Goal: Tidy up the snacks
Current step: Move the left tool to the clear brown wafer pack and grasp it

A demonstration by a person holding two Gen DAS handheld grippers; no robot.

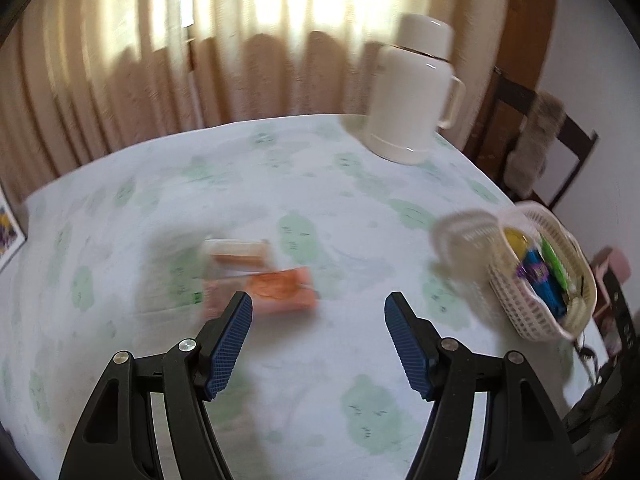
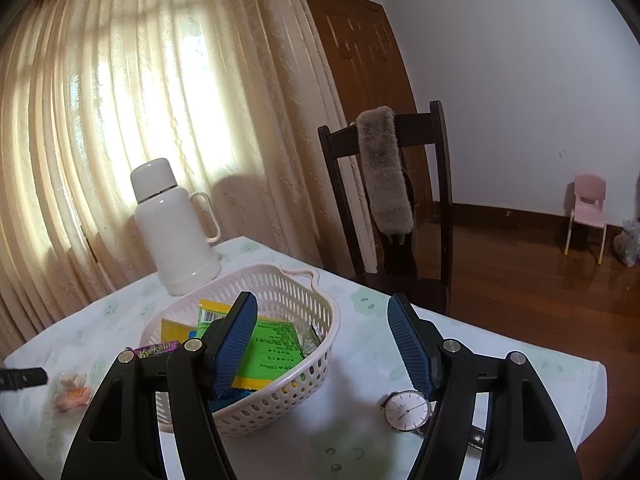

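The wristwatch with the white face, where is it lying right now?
In the right wrist view the wristwatch lies flat on the tablecloth, to the right of the white basket and just under the right gripper's right-hand finger.

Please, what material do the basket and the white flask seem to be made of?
The basket looks like moulded plastic, pale and matte: regular slots pierce its wall. The white flask has a smooth, glossy shell with sharp highlights, perhaps plastic or enamelled metal; the pictures leave this open.

Table (image 2: 360, 432) carries basket (image 2: 320, 344), thermos (image 2: 176, 232), watch (image 2: 408, 411), snacks (image 1: 276, 288).
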